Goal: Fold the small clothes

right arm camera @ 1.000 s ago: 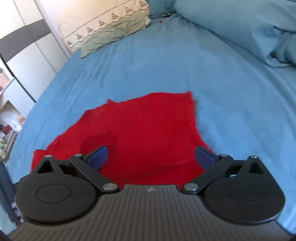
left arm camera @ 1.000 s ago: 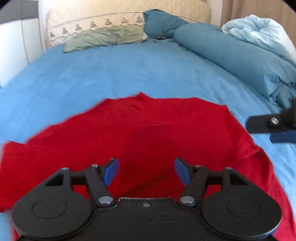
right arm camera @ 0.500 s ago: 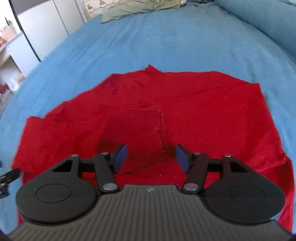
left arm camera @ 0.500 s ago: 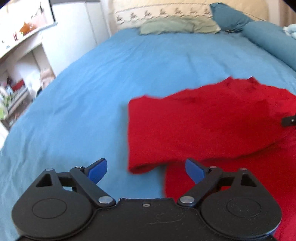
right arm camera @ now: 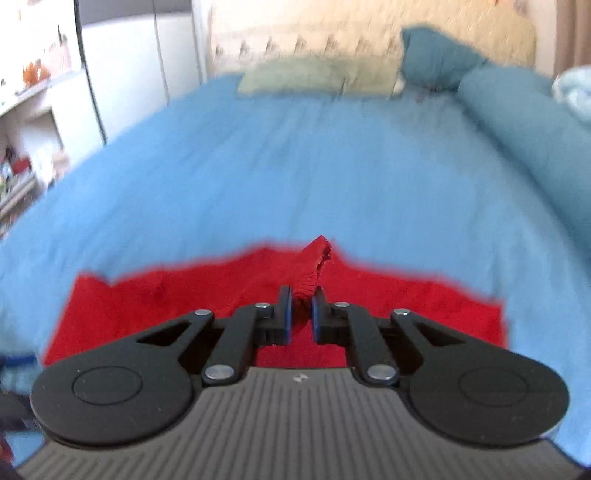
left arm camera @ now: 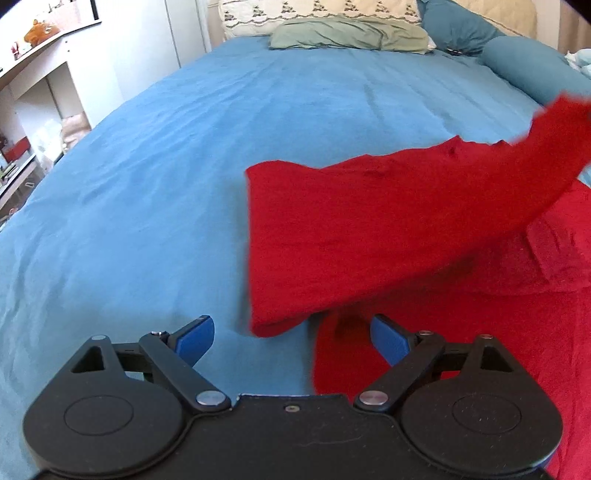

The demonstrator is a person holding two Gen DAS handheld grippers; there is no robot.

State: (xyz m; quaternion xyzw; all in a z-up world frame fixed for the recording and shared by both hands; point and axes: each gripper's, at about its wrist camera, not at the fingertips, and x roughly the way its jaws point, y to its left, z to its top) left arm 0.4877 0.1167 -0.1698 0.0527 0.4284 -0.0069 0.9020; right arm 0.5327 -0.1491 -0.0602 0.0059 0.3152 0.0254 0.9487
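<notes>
- Right gripper (right arm camera: 300, 309) just closed, pinching red garment (left arm camera: 369, 229) cuff, lifted.
- Left gripper (left arm camera: 293, 336) spread wide over blue bed (left arm camera: 184, 166), holding nothing.

Blue bedspread (left arm camera: 258, 122), green pillow (left arm camera: 347, 35), white cupboard (left arm camera: 147, 48) beside bed.

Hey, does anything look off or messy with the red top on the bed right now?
Nothing damaged. The red garment lies only part folded on the blue bedspread: one sleeve is lifted off the bed, pinched in the right gripper, while the left gripper hangs open near the fold's corner.
</notes>
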